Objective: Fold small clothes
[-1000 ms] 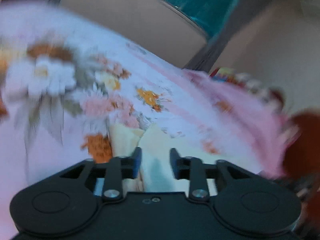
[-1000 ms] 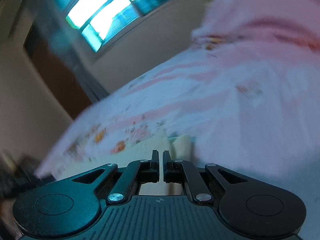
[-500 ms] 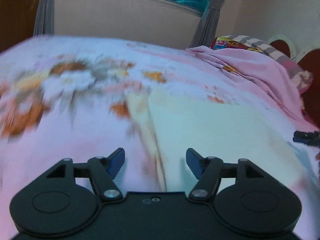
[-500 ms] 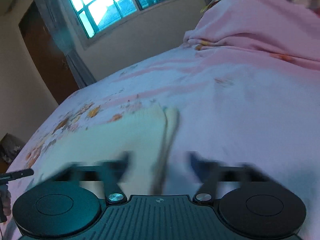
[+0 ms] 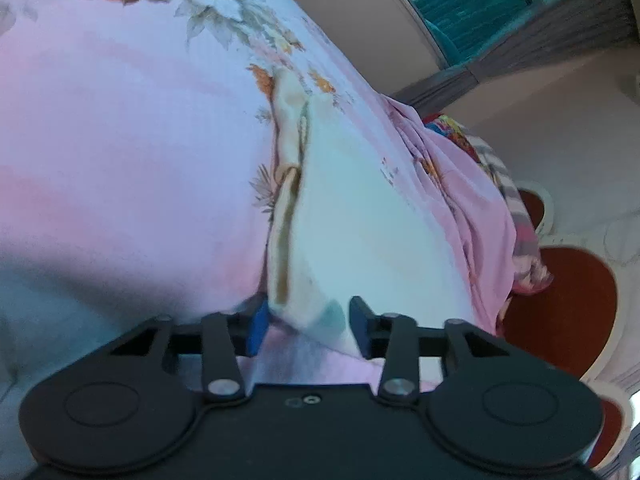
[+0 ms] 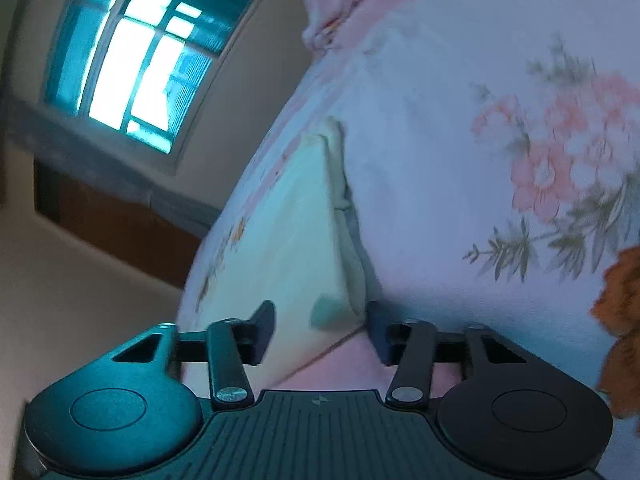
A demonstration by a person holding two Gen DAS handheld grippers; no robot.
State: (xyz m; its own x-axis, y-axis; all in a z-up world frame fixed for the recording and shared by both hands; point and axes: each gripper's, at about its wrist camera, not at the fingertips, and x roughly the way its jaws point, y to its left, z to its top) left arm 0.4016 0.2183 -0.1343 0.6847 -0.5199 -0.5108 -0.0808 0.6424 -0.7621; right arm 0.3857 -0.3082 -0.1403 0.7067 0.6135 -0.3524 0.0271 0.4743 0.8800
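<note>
Meanwhile, the folded cream garment point(image 5: 360, 232) lies flat on the floral bedsheet point(image 5: 120, 128), its near corners between the spread fingers of left gripper point(image 5: 306, 330) and right gripper point(image 6: 320, 330).

The left gripper point(image 5: 306, 326) has its jaws spread, a near corner of the cloth point(image 5: 360, 220) lying in the gap. Left of the cloth the bed point(image 5: 120, 140) is flat and bare. To the right a bunched blanket point(image 5: 472, 200) rises beside the cloth, with a headboard point(image 5: 560, 300) behind it. The right gripper point(image 6: 320, 328) also stands with jaws apart at the cloth's point(image 6: 288, 232) near corner; bare sheet lies to its right.
</note>
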